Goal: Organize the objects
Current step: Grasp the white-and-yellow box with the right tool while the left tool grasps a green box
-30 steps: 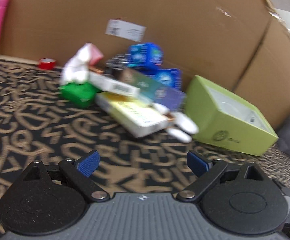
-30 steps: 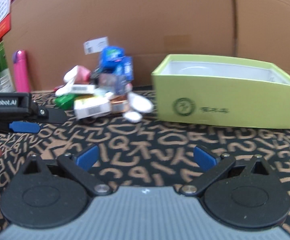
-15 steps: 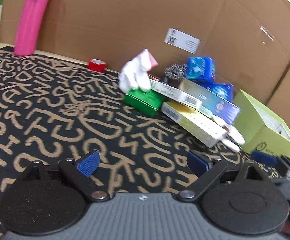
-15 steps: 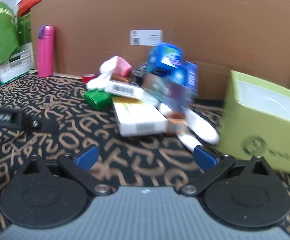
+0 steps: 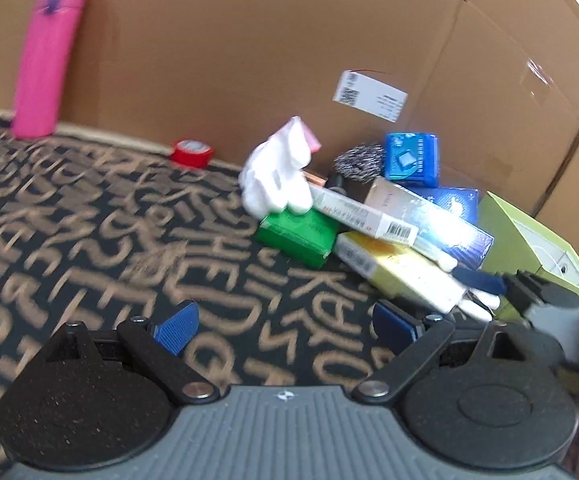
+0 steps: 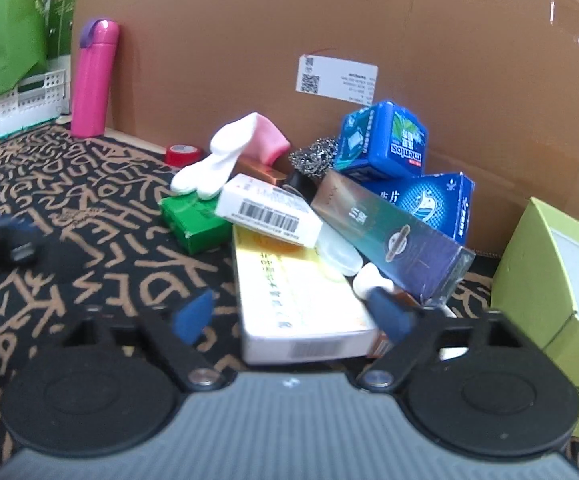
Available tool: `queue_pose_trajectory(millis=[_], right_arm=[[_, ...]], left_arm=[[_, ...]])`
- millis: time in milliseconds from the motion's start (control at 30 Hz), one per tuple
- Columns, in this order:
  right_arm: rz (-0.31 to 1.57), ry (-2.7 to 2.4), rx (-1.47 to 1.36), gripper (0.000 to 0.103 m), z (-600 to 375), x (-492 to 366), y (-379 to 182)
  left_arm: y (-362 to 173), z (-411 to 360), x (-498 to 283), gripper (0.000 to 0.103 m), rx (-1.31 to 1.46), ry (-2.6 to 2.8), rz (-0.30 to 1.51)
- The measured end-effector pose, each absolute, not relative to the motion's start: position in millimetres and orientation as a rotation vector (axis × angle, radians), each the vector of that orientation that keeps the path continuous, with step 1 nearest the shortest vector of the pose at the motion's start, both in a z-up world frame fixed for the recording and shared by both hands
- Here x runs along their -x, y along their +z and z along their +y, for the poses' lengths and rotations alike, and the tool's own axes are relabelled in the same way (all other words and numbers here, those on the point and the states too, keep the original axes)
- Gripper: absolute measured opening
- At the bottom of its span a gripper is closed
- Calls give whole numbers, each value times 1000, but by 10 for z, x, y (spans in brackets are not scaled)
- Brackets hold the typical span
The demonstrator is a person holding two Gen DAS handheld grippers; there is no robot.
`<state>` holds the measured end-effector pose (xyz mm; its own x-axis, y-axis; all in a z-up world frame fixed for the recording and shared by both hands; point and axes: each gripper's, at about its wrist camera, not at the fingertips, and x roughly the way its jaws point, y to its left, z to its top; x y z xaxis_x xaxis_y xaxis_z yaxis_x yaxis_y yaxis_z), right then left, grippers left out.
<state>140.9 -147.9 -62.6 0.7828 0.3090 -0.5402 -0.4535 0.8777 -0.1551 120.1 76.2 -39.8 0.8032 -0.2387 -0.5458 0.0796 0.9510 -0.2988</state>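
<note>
- Brown cardboard wall (image 6: 429,20) stands behind a heap of small things on the black surface (image 5: 89,240) with tan letters.
- Only the right wrist view shows the green bag (image 6: 7,28) and the white basket (image 6: 29,98) at 10 o'clock; the left wrist view cuts them off.
- Only the left wrist view shows the right gripper (image 5: 485,284) from the side, at 3 o'clock, at the near end of the yellow-white box (image 5: 401,274).
- In the right wrist view the right gripper (image 6: 293,314) has this yellow-white box (image 6: 293,300) between its jaws, which have just been closing; the blur hides whether the pads press on it.
- The left gripper (image 5: 285,322) has its jaws wide with nothing between them, over bare surface at 6 o'clock.
- The light green box (image 6: 549,280) at 3 o'clock is open; its white inside is mostly cut off, so I cannot tell what it holds.
- In the heap, a white glove (image 6: 217,160) lies on the green packet (image 6: 193,224), the barcode box (image 6: 267,210) on the yellow-white box, and the blue mint box (image 6: 385,140) on top at 1 o'clock.
- The steel scourer (image 6: 313,158) is half hidden behind the boxes.
- The pink bottle (image 6: 93,80) stands upright at 10 o'clock, and the red tape roll (image 6: 183,154) lies by the wall.
</note>
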Motion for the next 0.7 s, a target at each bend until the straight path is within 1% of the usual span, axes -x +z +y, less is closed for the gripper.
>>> queue_pose_trajectory(millis=[33, 267, 400, 467, 533, 567, 600, 700], right_arm=[[536, 422, 286, 68, -1489, -1376, -620], [542, 457, 275, 67, -1804, -1066, -514], [565, 433, 241, 67, -1910, -696, -555], [573, 417, 215, 67, -1966, -555, -564], [570, 404, 200, 67, -2009, -446, -541], [572, 403, 198, 67, -2015, -402, -532], [578, 405, 198, 67, -2017, -363, -522], [587, 419, 209, 67, -2012, -265, -507]], left_arm=[[-399, 731, -1287, 97, 255, -179, 614], [-469, 550, -1928, 97, 146, -168, 630], [-513, 455, -2189, 97, 109, -195, 660], [-535, 375, -2274, 97, 51, -187, 646], [-562, 359, -2326, 88, 33, -179, 640], [-562, 357, -2315, 76, 23, -161, 630], [-553, 368, -2290, 70, 24, -153, 629], [-520, 441, -2090, 67, 66, -168, 647]])
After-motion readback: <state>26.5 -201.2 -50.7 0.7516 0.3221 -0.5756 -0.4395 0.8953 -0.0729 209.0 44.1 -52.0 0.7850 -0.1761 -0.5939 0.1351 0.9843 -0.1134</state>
